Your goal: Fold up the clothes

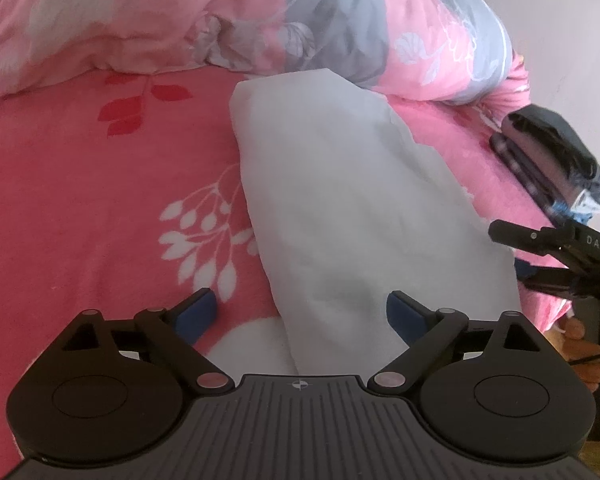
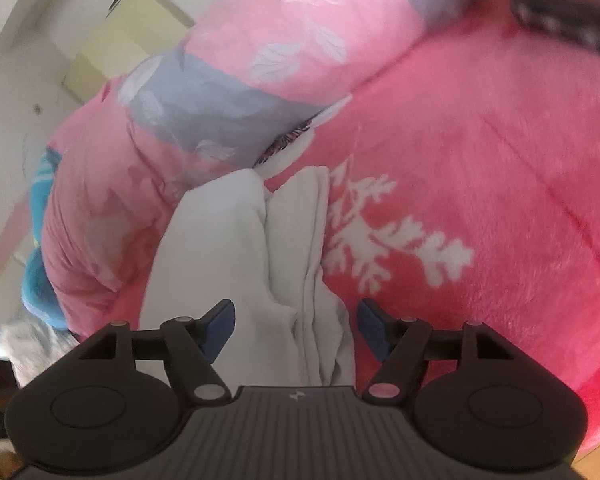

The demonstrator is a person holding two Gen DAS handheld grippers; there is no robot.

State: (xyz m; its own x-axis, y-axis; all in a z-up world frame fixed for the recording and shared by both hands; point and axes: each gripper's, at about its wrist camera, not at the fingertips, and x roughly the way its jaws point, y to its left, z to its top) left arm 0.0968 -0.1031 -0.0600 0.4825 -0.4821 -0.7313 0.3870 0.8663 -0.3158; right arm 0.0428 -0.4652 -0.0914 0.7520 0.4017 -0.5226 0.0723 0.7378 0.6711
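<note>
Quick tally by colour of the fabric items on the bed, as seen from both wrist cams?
White: 1, the folded garment, lying between the open fingers of both grippers.
Pink with white and red leaf print: 1, the blanket underneath.
Pink and grey floral: 1, the quilt bunched at the far edge.
Dark: 1, a folded stack at the right.
Total: 4

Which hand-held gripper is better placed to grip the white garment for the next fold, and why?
Probably the right hand-held gripper: the white garment's bunched folds lie between its open jaws. The left hand-held gripper, also open, has only the garment's near end there.
</note>
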